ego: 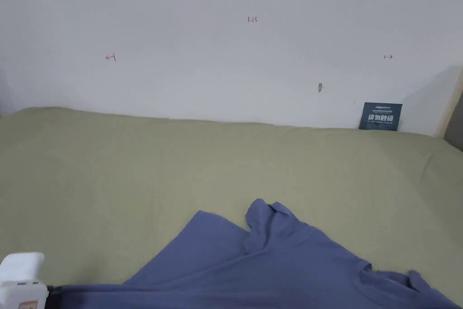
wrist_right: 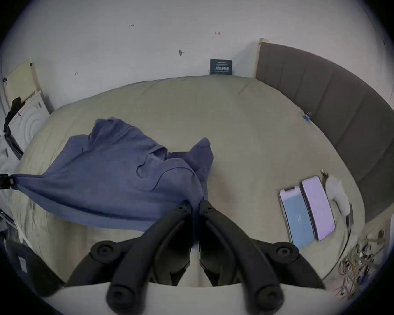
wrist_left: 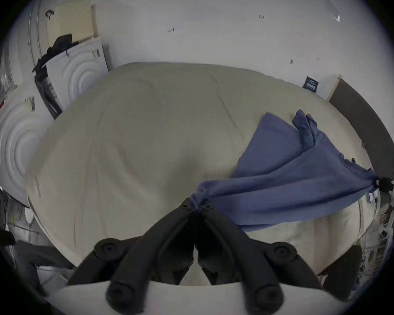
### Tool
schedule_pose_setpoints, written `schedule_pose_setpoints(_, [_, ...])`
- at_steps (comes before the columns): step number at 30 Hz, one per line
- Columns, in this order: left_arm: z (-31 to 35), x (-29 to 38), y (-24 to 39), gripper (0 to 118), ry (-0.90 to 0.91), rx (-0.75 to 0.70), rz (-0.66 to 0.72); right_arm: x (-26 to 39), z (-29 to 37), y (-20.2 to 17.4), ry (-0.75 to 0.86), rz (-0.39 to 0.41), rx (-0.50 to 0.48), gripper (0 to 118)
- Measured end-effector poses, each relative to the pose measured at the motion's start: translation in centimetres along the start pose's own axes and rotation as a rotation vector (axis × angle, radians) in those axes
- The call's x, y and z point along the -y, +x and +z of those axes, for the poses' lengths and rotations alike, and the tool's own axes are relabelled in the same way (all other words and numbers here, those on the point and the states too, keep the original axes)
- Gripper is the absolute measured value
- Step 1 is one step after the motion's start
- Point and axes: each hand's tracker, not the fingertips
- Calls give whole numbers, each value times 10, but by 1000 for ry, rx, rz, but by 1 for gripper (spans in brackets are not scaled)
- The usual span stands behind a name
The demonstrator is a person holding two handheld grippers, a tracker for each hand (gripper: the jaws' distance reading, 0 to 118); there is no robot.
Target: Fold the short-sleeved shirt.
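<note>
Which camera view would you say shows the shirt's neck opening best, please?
The right gripper view: the shirt faces it, with the neck opening visible between the shoulders. The left gripper view shows it edge-on near the far hand-held gripper; the head view catches it at the picture's lower right.

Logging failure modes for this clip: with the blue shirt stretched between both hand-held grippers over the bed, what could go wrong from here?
1. The left hand-held gripper pinches only a small bunched bit of the shirt; tension could pull it free.
2. The far sleeve and collar area lie crumpled, so laying it down now may trap wrinkles.
3. Two phones lie on the bed near the right hand-held gripper; a swinging hem might drag them.
</note>
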Motion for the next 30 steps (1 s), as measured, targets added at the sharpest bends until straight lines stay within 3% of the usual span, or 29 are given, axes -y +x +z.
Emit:
schedule_pose_setpoints(2, [1,26,-6,0,-23,5,9,27,1,16,-20,-65,-19,4])
schedule_pose_setpoints(7, [-11,68,-17,0,-61,28,52,69,-11,38,-50,-134,-21,4])
schedule_pose_setpoints(14, [-19,82,-16,1,-57,36,117,83,-27,31,-58,-126,11,5])
schedule_pose_setpoints(15, [-18,83,-16,6,-53,39,123,83,-28,31,-59,-123,13,21])
schedule_pose_setpoints(16, [-14,86,-15,22,-35,43,127,82,-27,31,-52,-120,26,51])
schedule_pose_setpoints(17, [-12,86,-16,55,-22,43,121,86,-21,24,-45,-116,40,93])
schedule_pose_setpoints(18, [-11,87,-16,102,-26,51,120,85,-20,23,-47,-116,43,116])
schedule_pose_setpoints(19, [-9,87,-14,114,-30,30,121,83,-15,20,-65,-118,12,110])
schedule_pose_setpoints(21, [4,89,-12,113,15,-53,101,76,7,2,-9,-127,18,110])
schedule_pose_setpoints(23, [17,92,-13,112,37,-60,97,71,26,-26,33,-49,38,109])
schedule_pose_setpoints(24, [22,94,-14,109,48,-76,95,70,32,-37,47,-18,29,100])
schedule_pose_setpoints(25, [28,97,-13,95,57,-95,87,70,42,-52,60,14,3,81])
schedule_pose_setpoints(26, [34,101,-13,59,59,-98,73,71,51,-69,70,30,-21,47])
schedule_pose_setpoints(27, [37,105,-13,0,55,-97,70,73,59,-85,89,38,-33,0])
schedule_pose_setpoints(29, [39,120,-11,0,40,-100,86,84,67,-113,157,69,-27,0])
schedule_pose_setpoints(30, [39,126,-9,0,22,-88,73,88,70,-124,120,48,-97,0])
